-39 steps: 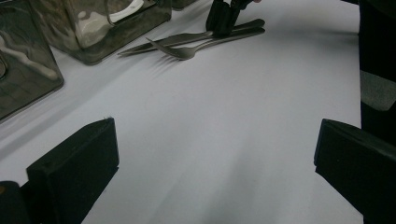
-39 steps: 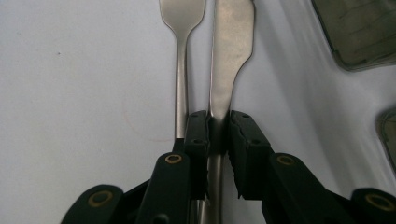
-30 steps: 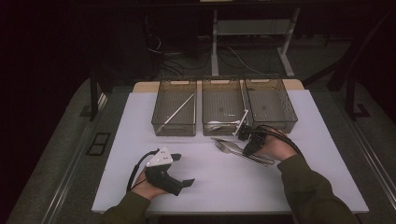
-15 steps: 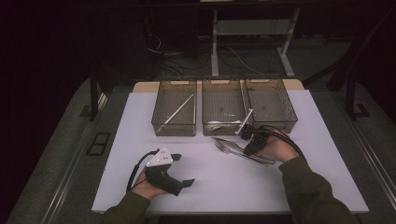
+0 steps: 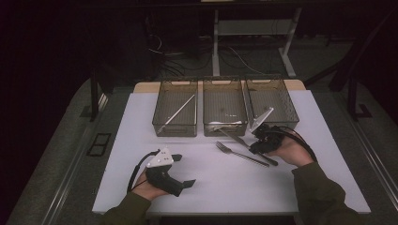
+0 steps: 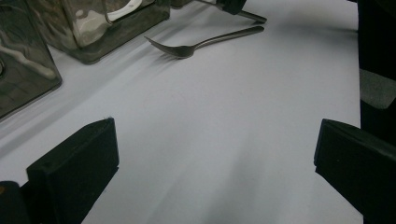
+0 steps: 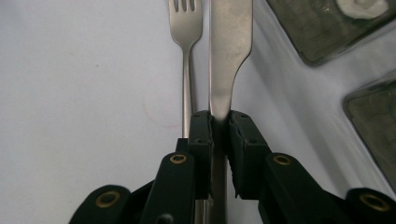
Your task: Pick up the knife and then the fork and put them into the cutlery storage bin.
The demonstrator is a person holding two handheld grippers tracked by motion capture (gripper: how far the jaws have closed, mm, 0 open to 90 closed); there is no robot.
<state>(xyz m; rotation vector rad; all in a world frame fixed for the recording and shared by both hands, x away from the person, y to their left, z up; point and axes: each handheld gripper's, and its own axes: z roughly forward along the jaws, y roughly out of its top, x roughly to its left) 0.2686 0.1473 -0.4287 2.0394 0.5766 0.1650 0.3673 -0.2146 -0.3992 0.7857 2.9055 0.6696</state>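
High view, white table (image 5: 225, 187), dark room, left tool (image 5: 183, 183) jaws apart, right tool (image 5: 257, 146) clamping knife (image 7: 229, 56).

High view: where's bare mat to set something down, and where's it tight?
Free: the white mat left of the bins, and the stretch between the left gripper and fork. Crowded: around the right gripper, shut on the knife, in front of the middle and right bins.

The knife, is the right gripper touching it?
Touching. In the right gripper view the right gripper has both jaws closed on the knife handle, no gap either side.
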